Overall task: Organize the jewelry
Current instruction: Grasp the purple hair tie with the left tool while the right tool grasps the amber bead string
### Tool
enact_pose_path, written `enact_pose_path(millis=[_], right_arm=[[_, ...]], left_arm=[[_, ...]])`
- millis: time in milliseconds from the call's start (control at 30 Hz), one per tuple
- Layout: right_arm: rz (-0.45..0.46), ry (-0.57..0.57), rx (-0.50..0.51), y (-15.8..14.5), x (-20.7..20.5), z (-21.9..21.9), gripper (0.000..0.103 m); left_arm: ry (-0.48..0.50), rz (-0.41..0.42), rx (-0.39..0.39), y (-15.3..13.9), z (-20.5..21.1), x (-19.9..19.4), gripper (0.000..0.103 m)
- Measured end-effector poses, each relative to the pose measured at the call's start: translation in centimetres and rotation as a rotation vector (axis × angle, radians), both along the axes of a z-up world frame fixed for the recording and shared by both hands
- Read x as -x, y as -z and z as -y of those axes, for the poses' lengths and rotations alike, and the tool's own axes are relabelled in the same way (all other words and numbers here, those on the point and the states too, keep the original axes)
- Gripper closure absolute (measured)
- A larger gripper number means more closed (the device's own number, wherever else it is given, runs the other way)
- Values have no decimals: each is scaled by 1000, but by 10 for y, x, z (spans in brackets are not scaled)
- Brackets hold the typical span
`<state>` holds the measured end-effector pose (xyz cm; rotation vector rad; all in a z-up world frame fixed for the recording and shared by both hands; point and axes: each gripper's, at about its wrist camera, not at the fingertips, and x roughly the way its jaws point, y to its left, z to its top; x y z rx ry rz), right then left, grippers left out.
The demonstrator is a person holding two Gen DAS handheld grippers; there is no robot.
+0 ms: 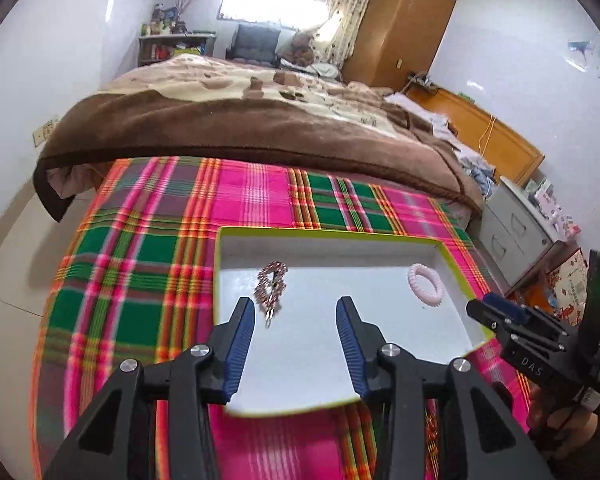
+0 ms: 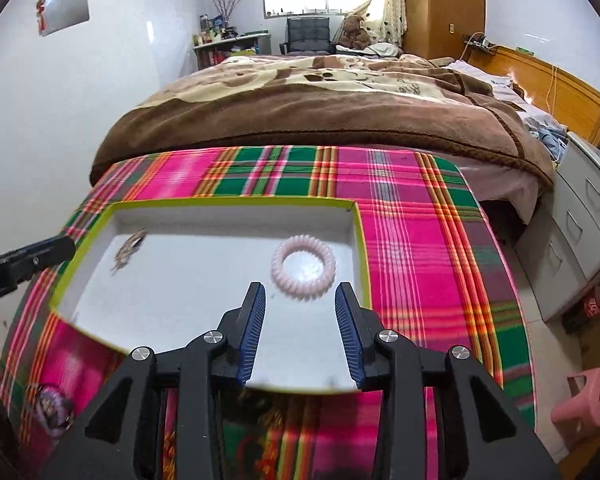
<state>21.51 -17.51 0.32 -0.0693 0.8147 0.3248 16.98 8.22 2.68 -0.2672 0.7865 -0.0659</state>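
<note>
A shallow white box with a lime-green rim [image 1: 332, 234] [image 2: 236, 201] lies on a plaid cloth. Inside it at the left lies a sparkly pink hair clip [image 1: 271, 285] [image 2: 129, 249]; at the right lies a pale pink spiral hair tie [image 1: 425, 283] [image 2: 304, 266]. My left gripper [image 1: 296, 307] hangs open above the box floor, just right of and nearer than the clip, with nothing between its fingers. My right gripper [image 2: 301, 293] is open too, its tips just short of the hair tie and holding nothing. Each gripper shows at the edge of the other's view.
The pink and green plaid cloth [image 1: 140, 240] [image 2: 420, 248] covers the surface under the box. Behind it is a bed with a brown blanket [image 1: 220, 120] [image 2: 320, 112]. White drawers [image 2: 580, 232] and a pink stool [image 2: 584, 400] stand at the right.
</note>
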Motion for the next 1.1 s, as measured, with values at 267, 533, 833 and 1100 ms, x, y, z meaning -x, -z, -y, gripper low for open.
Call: enact_pose_path(millis=[267,533,833,1100], right_arm=[[18,-49,-68,-7,49,2,65],[19,-136,-137,-1,91,-5,65],[-9,-180,-139,13,115,-22,51],[-6,-230,-93,21,124,-47,51]], left_arm=[[-19,40,17,-13,-11,59,60],[-25,49,20,-6,-19,106,60],[-39,7,41,16,-33,139,60],[-14,-14,69,28,-36,156,60]])
